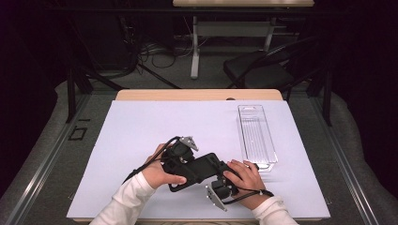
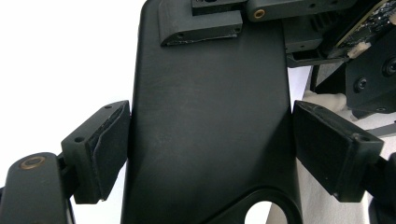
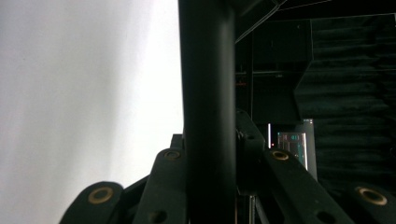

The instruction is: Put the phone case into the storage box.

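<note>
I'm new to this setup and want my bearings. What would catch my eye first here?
First, the flat black plate near the table's front edge, gripped between both hand-held grippers: the left hand-held gripper spans its width, and the right hand-held gripper has closed on its thin edge. Next, the clear plastic tray lying lengthwise on the white mat, to the right.

A flat matte black plastic board (image 1: 199, 169) lies over a plain white sheet (image 1: 141, 126) covering the pale wooden desk (image 1: 197, 95). Both black tongs (image 1: 180, 152) (image 1: 220, 187) carry grey three-cornered plates. A clear ribbed plastic tray (image 1: 256, 136) is colourless. The sleeves (image 1: 126, 199) are white.
</note>
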Available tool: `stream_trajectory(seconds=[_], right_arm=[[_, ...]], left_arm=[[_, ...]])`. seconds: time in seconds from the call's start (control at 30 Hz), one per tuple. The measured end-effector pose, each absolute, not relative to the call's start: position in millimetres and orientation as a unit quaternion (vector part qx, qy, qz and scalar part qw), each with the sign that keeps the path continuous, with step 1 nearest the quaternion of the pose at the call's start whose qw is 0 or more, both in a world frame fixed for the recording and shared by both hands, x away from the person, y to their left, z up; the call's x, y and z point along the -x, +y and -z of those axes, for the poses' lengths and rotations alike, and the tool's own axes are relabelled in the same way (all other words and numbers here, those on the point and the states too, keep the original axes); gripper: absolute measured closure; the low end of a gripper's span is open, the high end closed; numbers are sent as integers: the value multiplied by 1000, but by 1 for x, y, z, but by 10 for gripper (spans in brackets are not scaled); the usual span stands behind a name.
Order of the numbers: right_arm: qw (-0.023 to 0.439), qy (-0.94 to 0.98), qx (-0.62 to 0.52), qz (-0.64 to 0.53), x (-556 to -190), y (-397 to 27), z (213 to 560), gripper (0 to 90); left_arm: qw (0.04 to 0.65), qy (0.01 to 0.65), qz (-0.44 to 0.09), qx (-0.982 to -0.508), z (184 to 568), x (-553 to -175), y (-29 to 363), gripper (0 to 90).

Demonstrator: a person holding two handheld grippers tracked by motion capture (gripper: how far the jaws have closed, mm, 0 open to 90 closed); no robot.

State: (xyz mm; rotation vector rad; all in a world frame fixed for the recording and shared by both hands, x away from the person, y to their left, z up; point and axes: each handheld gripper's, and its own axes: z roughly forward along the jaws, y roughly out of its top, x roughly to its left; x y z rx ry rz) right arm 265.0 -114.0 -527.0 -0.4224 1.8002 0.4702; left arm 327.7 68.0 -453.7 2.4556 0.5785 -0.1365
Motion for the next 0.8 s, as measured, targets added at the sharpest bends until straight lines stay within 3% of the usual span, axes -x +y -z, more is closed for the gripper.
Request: stream_trajectory(seconds=[0.8], right_arm=[[601, 750, 193, -195, -264, -115, 528, 864]], left_arm=[[310, 232, 74, -919, 455, -330, 70, 148]])
